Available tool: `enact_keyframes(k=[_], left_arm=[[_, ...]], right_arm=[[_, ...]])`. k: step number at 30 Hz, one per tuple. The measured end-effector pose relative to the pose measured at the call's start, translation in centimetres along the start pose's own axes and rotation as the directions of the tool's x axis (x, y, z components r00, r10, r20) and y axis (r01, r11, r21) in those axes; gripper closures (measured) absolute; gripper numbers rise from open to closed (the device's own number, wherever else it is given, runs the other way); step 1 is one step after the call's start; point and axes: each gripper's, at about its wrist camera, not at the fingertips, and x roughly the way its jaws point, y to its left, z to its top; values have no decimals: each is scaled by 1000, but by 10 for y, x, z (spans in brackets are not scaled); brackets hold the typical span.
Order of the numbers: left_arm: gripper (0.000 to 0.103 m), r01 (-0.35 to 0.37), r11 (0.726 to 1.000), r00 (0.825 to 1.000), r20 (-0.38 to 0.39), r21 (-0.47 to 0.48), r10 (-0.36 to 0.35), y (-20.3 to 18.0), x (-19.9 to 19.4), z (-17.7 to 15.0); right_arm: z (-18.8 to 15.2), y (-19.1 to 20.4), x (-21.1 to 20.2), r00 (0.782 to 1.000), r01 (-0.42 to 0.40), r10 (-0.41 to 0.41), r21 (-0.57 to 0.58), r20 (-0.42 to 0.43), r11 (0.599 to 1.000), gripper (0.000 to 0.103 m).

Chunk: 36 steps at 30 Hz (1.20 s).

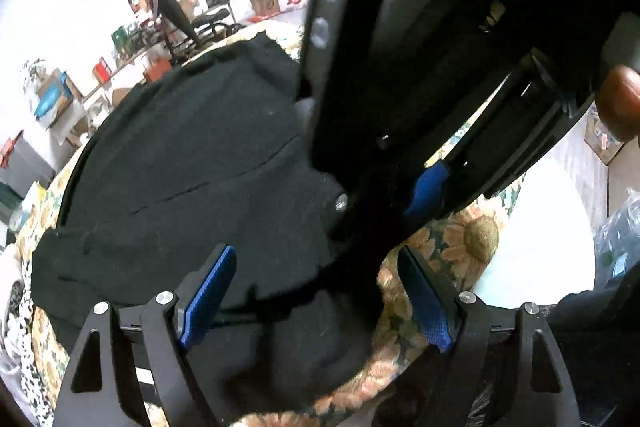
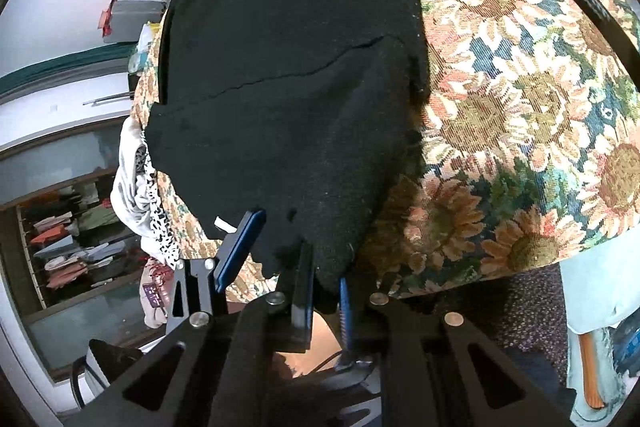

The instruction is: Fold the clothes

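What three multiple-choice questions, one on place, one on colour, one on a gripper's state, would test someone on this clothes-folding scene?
1. Where does the black garment lie?
A. on the sunflower-print cloth
B. on a bare floor
C. on a hanger

2. What colour are the gripper pads?
A. red
B. blue
C. green

3. How does the right gripper stand?
A. wide open
B. out of view
C. pinching the garment's edge

A: sunflower cloth shows all round the garment.
B: the left gripper has blue pads.
C: black fabric sits between its nearly closed jaws.
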Motion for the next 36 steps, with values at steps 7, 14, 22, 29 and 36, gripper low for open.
enact_keyframes(k=[7,14,22,29,36], left_arm=[[80,30,998,999,-36,-60,-32,3,19,6],[94,82,928,992,-62,-364,-112,47,21,4],[94,111,768,976,-75,-630,-202,70,22,10],[94,186,472,963,64,-862,-263,96,15,-19],[95,279,234,947,226,-931,-230,114,1,-38]], right_arm=[[5,-1,-9,1000,11,-11,-21,-5,1000,78],[20,-9,-41,995,66,-65,-16,71,998,28],[87,-44,-41,997,2,-9,79,77,997,25],[122,-31,-11,999,34,-34,43,-9,998,25],[102,-33,-22,999,-14,12,51,38,999,24]])
